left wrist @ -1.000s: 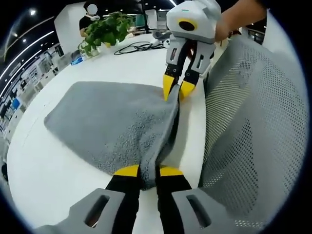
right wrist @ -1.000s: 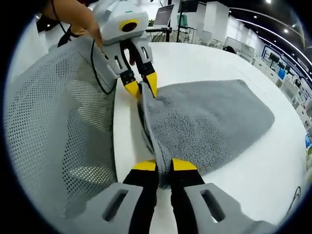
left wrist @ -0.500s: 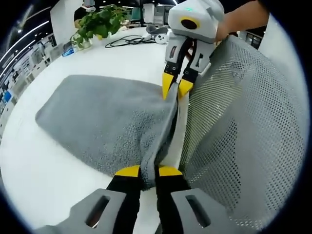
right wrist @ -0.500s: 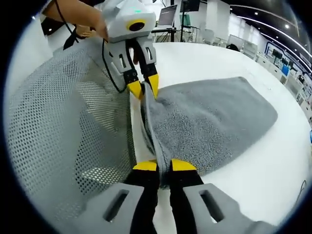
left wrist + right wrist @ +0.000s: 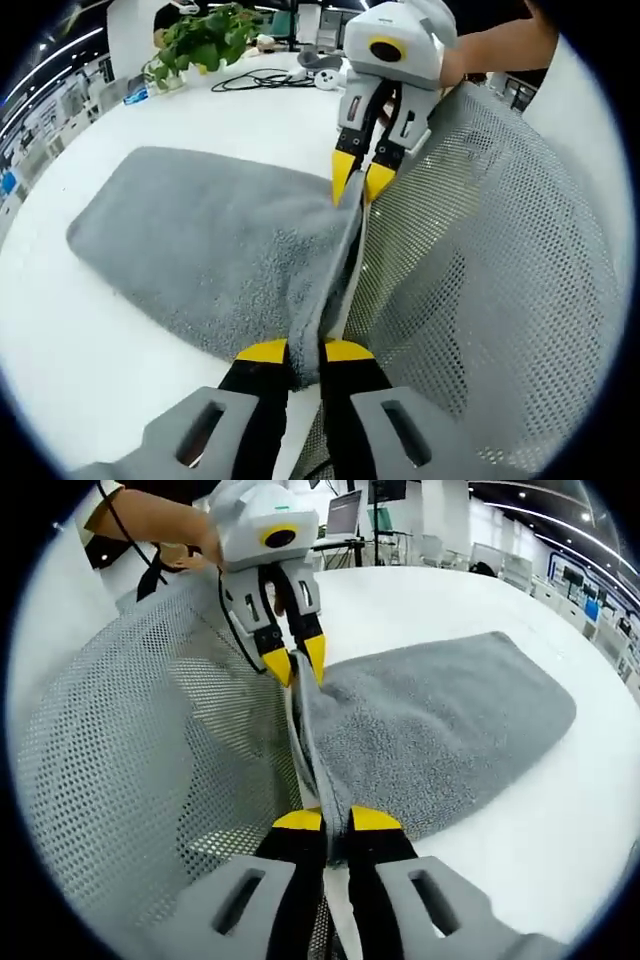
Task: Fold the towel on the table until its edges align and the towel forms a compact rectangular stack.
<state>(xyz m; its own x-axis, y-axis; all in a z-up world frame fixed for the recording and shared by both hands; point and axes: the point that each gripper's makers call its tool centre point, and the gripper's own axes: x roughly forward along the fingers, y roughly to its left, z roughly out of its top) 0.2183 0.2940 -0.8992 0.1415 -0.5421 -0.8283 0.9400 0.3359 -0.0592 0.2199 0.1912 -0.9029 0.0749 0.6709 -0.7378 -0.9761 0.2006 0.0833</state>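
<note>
The grey towel lies mostly flat on the white table, and one of its edges is lifted and pulled into a straight ridge between the two grippers. This ridge is the line that matters: it runs along the near side of the table, next to the mesh chair back, and the flat body of the towel spreads away from it toward the far side. Judging from this, a fold must carry the held edge across the flat part to the opposite edge.

The left gripper has its jaws closed on one end of the ridge, and the right gripper has its jaws closed on the other end. Each gripper is at its own corner, so neither is nearer.

Compared with one second ago, the mesh chair back takes more of both views and now reaches under the held edge, so the hands seem to have drawn the edge back toward the chair. The plant sits higher in the left gripper view.
</note>
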